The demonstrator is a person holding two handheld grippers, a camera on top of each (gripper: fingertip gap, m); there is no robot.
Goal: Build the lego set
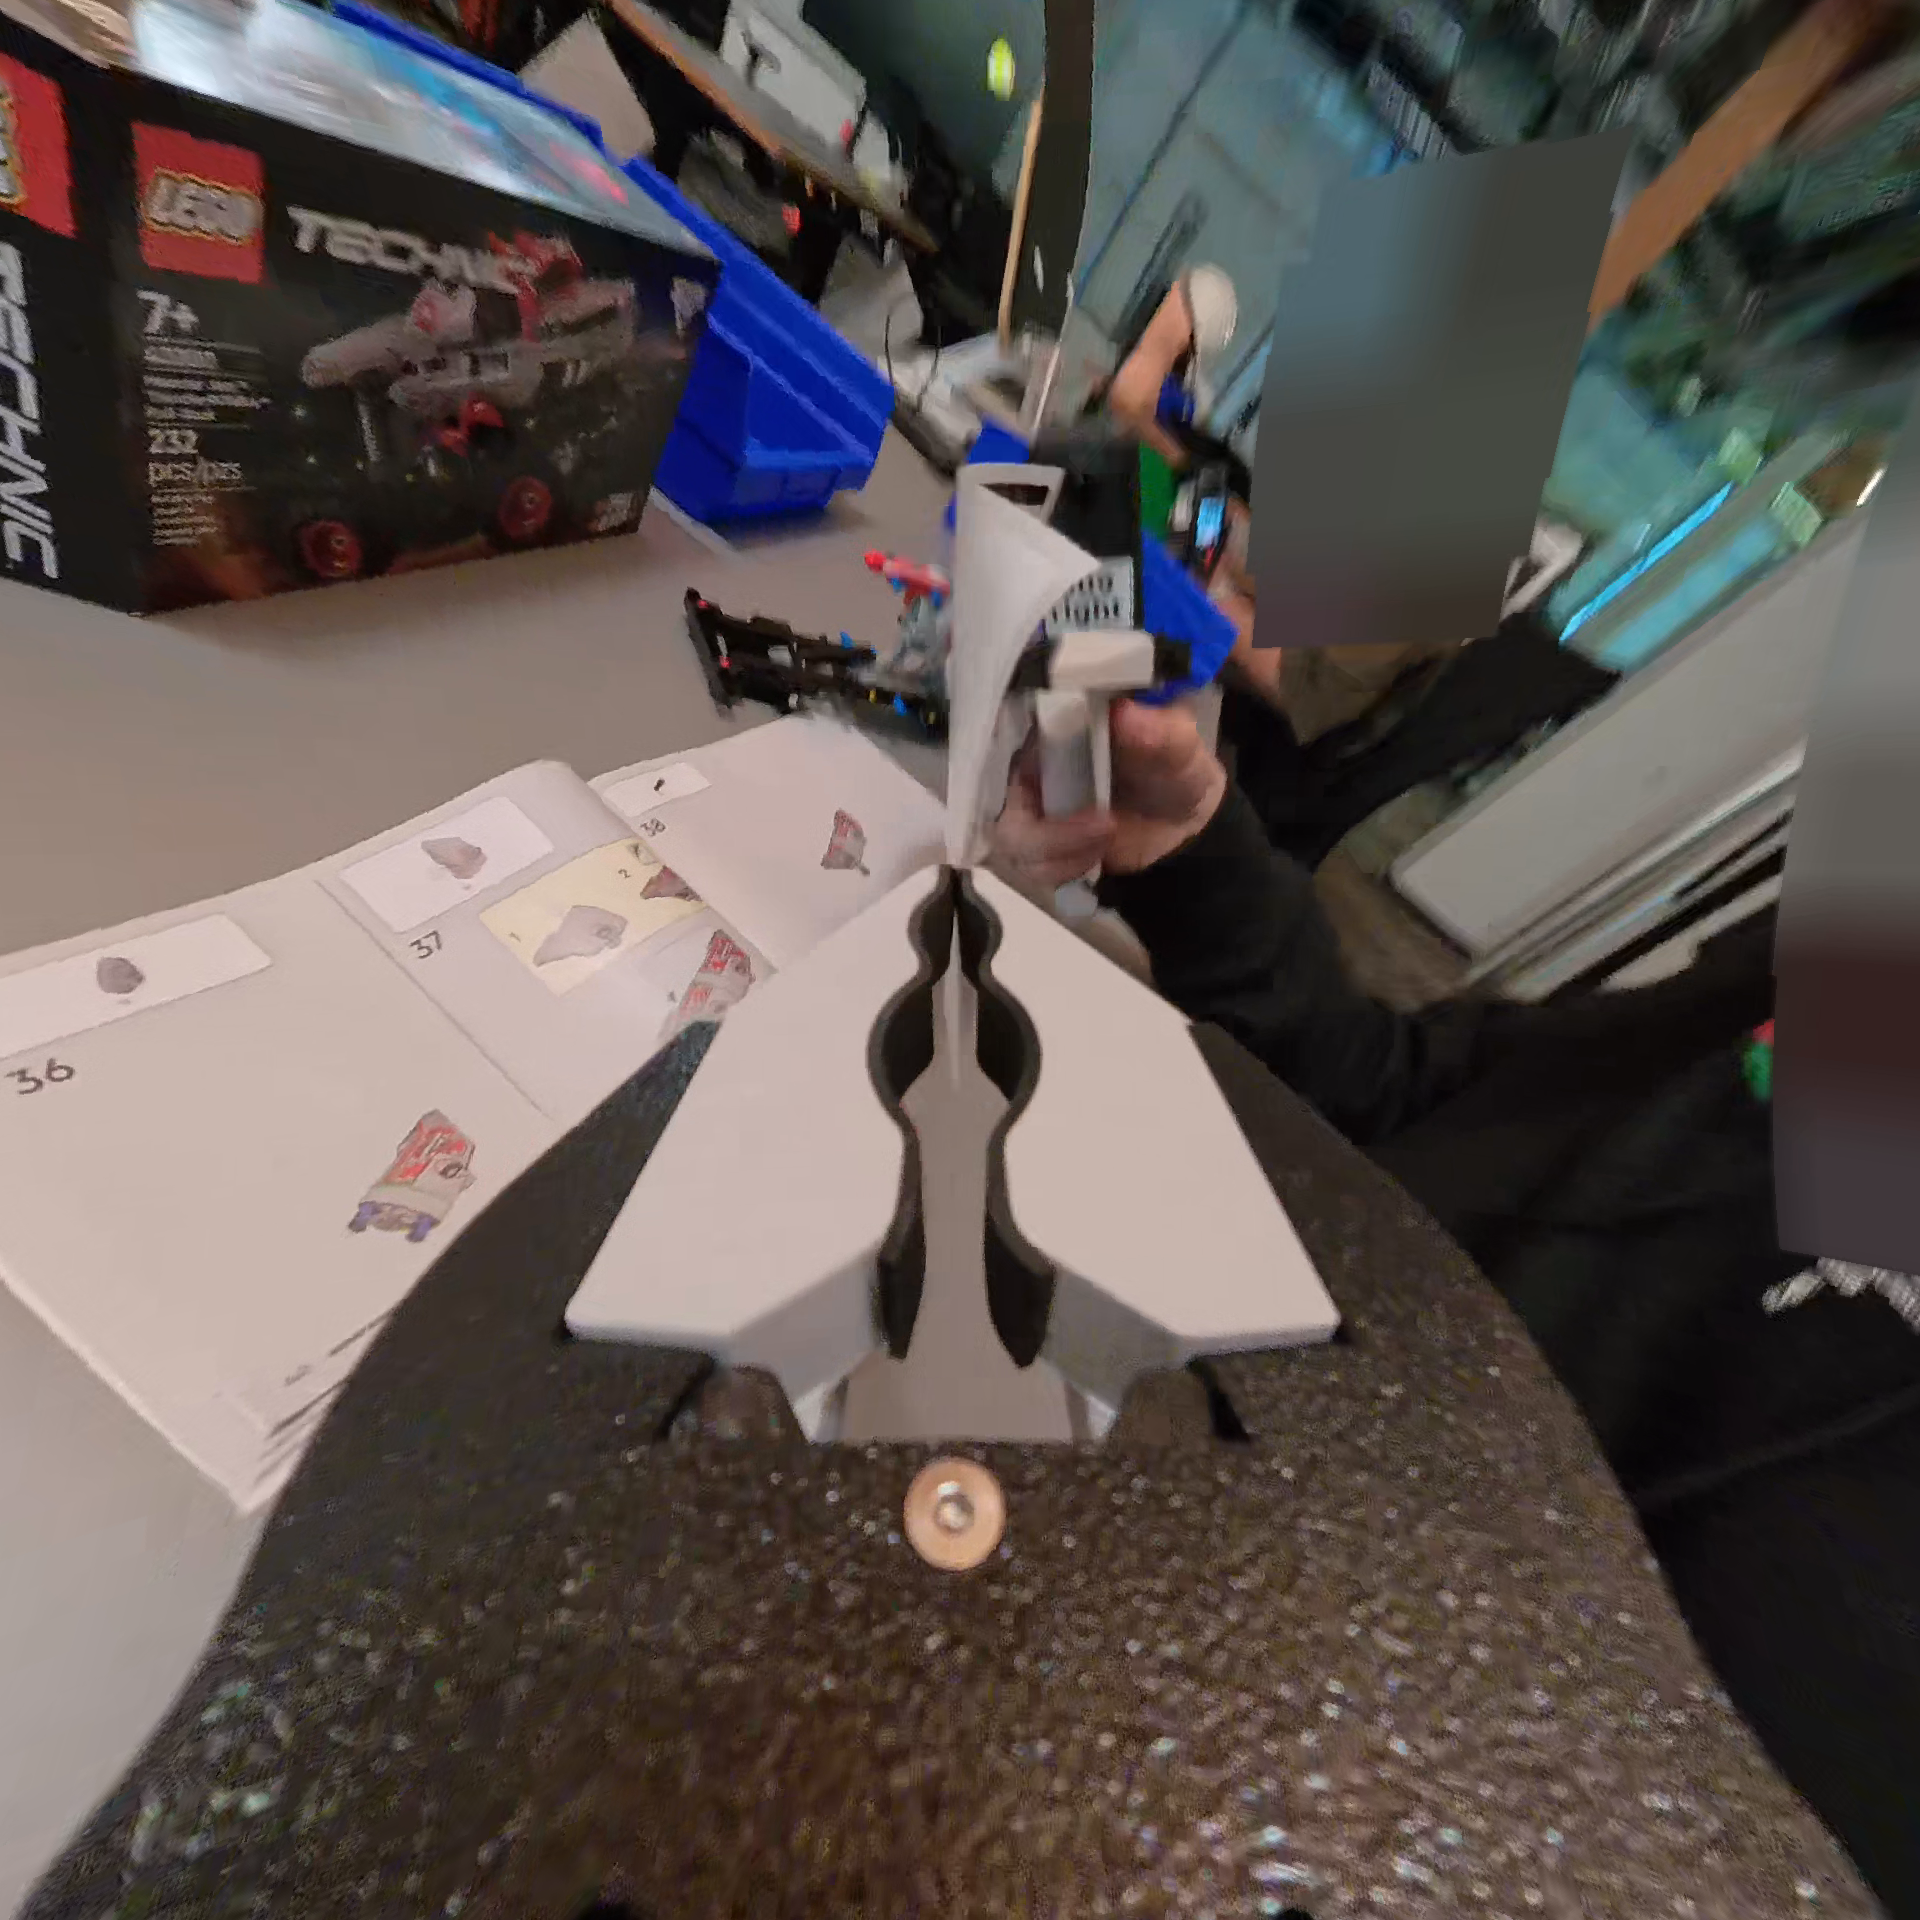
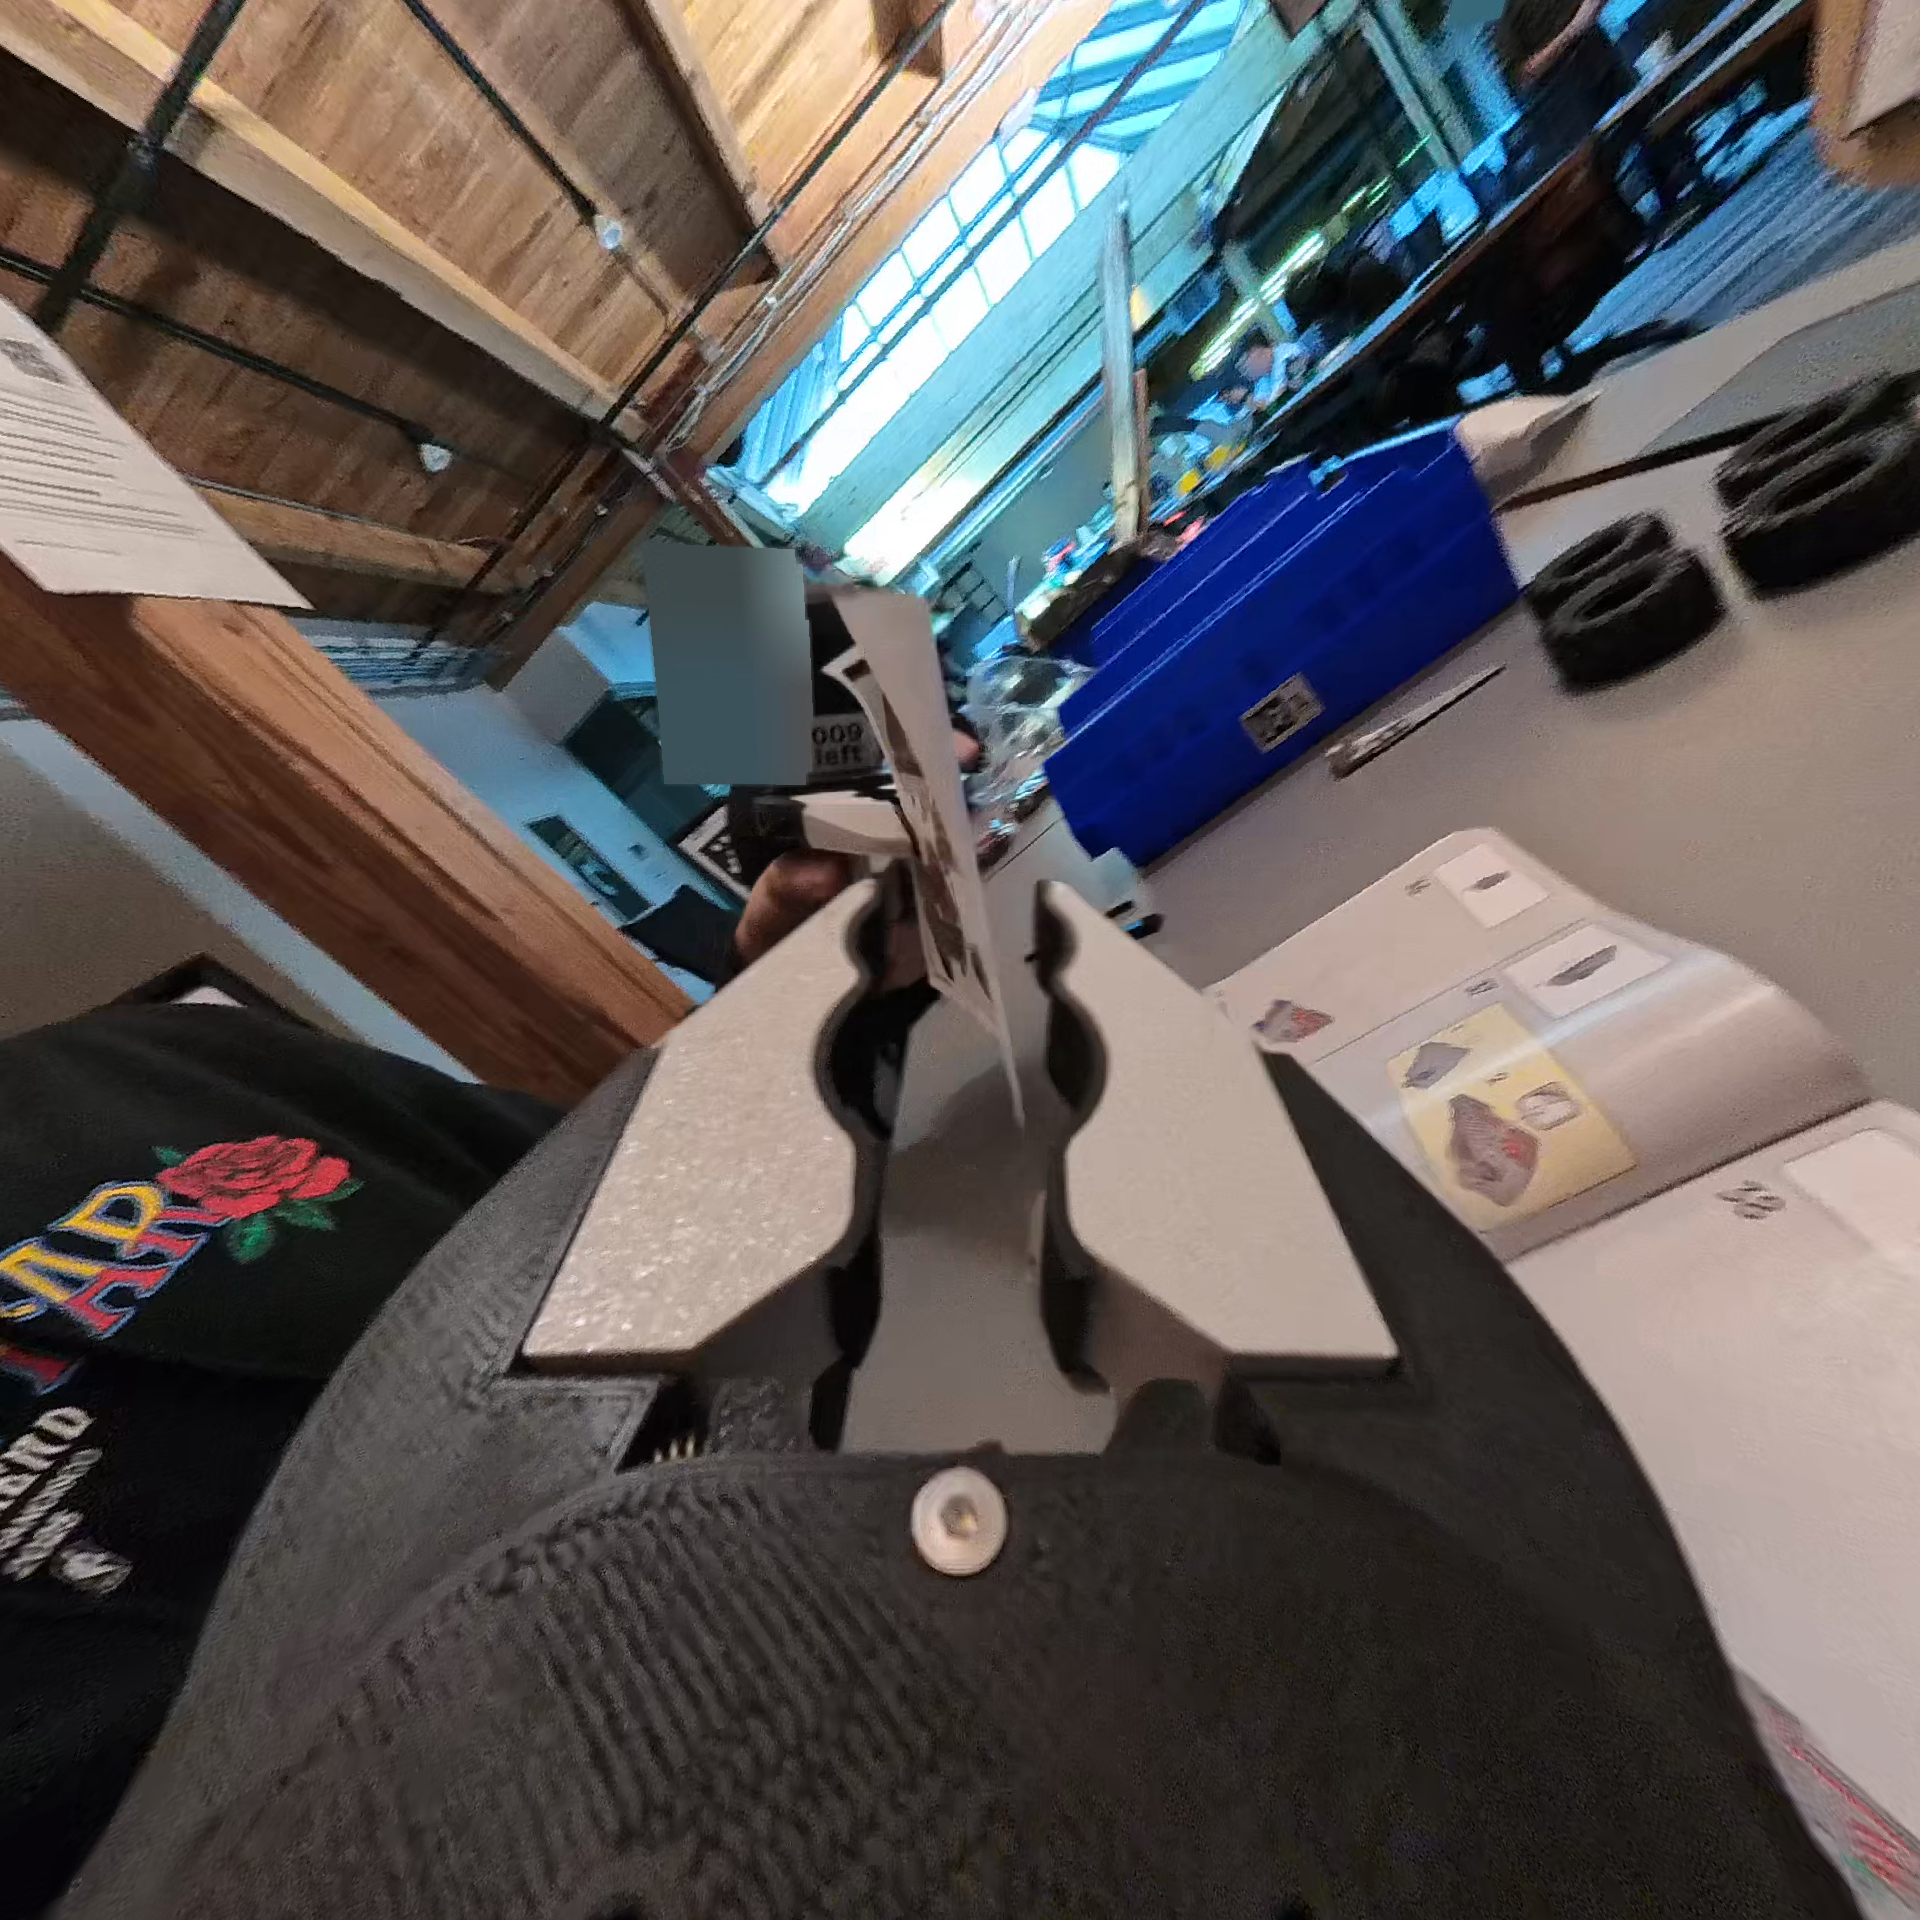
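The instruction booklet (image 1: 312, 1039) lies open on the grey table. My left gripper (image 1: 951, 883) is shut on the edge of one page (image 1: 992, 623), which stands up and curls above the booklet. My right gripper (image 2: 956, 904) is open, and the lifted page (image 2: 935, 831) hangs edge-on between its fingers, nearer the right finger (image 2: 1164, 1122). The right gripper, held by a hand, shows in the left wrist view (image 1: 1091, 675) just behind the page. A partly built black Lego frame (image 1: 790, 655) with red and blue pieces lies beyond the booklet.
The Lego set box (image 1: 343, 353) stands at the far left, with blue bins (image 1: 769, 405) beside it. Black tyres (image 2: 1621, 603) sit on the table near a blue bin (image 2: 1278, 644). A person in a black sleeve (image 1: 1299, 966) is to the right. A wooden post (image 2: 343, 821) stands at the left. Tip to tip, the grippers are about 10 cm apart.
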